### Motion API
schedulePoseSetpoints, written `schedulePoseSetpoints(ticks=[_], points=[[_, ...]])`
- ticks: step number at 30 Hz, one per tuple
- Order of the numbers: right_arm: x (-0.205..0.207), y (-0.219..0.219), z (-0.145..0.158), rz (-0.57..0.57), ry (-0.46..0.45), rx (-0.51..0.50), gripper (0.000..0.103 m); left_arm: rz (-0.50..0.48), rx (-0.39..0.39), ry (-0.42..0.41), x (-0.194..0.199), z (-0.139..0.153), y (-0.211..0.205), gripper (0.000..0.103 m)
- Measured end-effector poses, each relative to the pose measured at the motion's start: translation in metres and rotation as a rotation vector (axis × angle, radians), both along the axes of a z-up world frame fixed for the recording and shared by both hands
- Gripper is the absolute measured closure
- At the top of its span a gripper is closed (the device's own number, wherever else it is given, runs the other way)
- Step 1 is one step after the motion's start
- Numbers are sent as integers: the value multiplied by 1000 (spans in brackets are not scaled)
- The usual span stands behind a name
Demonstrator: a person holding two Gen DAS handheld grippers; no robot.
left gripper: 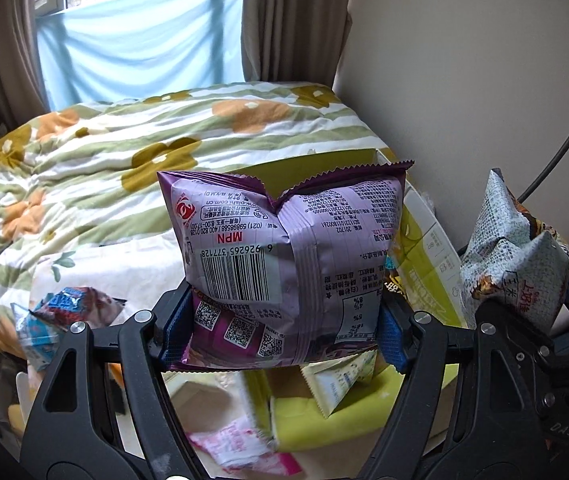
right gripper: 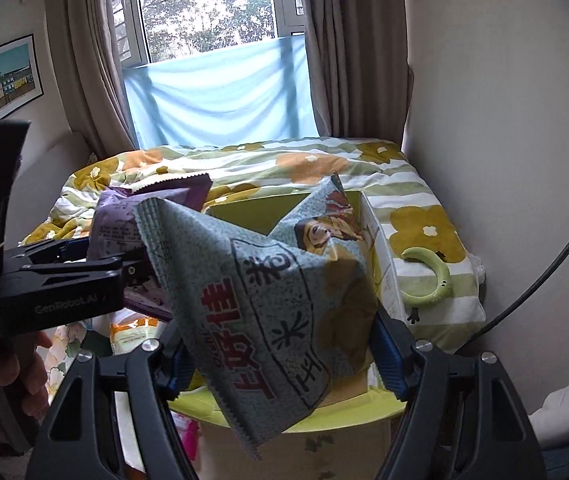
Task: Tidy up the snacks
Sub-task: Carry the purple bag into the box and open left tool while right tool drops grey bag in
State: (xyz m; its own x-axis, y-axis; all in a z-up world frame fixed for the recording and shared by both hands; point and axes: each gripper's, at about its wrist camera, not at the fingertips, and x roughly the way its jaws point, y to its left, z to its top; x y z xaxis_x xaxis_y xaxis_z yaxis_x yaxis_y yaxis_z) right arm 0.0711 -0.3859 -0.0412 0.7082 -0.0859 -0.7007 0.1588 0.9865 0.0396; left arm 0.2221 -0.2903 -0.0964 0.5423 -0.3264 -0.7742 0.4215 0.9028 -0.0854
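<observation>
My left gripper [left gripper: 284, 324] is shut on a purple snack bag [left gripper: 284, 256], barcode side facing the camera, held up above an open yellow-green cardboard box [left gripper: 424, 264]. My right gripper [right gripper: 280, 352] is shut on a pale blue-grey snack bag [right gripper: 268, 304] with red and black lettering, held over the same box [right gripper: 252, 212]. In the right wrist view the left gripper [right gripper: 96, 276] and its purple bag [right gripper: 124, 220] are at the left. In the left wrist view the blue-grey bag [left gripper: 512, 256] is at the right. A small white packet [left gripper: 340, 384] lies inside the box.
A bed with a flowered quilt [left gripper: 124, 152] lies behind. A blue snack bag [left gripper: 60, 316] lies on the quilt at the left. A pink packet [left gripper: 236, 444] lies below. A green curved headband [right gripper: 432, 276] rests on the bed near the right wall. Curtains and window stand behind.
</observation>
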Motion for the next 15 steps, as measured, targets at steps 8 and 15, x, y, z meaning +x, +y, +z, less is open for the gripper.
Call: schedulePoseSetpoints(ticks=[8, 15], points=[[7, -44, -17, 19, 53, 73, 34, 23, 45, 75, 32, -34, -57, 8], [10, -56, -25, 35, 63, 102, 34, 63, 69, 79, 30, -37, -41, 1]])
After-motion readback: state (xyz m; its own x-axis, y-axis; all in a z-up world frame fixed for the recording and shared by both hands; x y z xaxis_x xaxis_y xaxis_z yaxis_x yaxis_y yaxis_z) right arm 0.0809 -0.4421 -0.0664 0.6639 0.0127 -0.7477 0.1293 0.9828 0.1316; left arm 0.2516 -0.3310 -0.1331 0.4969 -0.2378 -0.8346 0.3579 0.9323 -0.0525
